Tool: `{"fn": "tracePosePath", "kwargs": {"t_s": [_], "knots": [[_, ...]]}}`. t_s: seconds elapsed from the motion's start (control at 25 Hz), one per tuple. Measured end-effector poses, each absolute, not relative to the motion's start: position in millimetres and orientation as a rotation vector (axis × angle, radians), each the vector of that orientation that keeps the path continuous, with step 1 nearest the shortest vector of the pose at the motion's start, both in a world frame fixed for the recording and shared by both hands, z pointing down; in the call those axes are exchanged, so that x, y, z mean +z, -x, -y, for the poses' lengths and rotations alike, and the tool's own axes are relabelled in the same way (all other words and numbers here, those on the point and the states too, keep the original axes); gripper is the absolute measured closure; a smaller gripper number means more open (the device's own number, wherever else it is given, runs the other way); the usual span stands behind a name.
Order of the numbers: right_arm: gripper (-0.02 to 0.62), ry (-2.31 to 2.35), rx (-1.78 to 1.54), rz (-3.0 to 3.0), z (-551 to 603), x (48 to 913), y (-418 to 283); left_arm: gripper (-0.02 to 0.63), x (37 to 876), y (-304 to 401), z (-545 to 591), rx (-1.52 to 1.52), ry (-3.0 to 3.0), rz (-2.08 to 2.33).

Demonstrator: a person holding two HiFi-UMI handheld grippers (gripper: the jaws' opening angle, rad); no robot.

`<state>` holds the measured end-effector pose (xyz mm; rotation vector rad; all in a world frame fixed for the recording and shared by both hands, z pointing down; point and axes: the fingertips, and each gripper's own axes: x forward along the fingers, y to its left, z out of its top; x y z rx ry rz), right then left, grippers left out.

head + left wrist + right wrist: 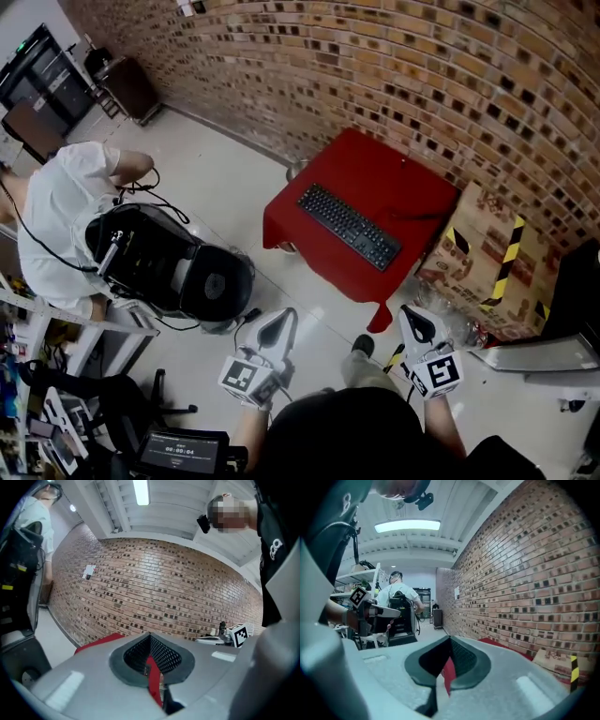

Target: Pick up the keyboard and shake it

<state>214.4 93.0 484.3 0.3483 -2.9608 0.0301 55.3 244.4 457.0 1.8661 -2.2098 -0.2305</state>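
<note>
A black keyboard [349, 225] lies diagonally on a small table with a red cloth [403, 183] against the brick wall. My left gripper [278, 328] and right gripper [412, 319] hang close to my body, well short of the table and apart from the keyboard. Both are shut with nothing between the jaws. In the left gripper view the closed left gripper [151, 637] points at the wall, with the red table [96, 643] just showing over it. The right gripper view shows the closed right gripper [450, 639] and the red table [506, 646] beyond it; the keyboard is hidden in both.
A cardboard box with yellow-black tape [487, 253] stands right of the table, with plastic bottles [459, 323] on the floor by it. A person in a white shirt [61, 216] bends over black equipment [169, 262] at the left. The brick wall [422, 75] runs behind the table.
</note>
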Motion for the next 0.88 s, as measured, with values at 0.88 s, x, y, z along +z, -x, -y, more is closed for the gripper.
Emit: {"fn": "tracePosePath", "kwargs": {"t_s": [0.88], "knots": [[0.603,-0.498,0.271,2.984,31.9,511.5,-256.8,0.591,438.3,-68.4,-92.5,-0.073,-1.950,2.144]]}}
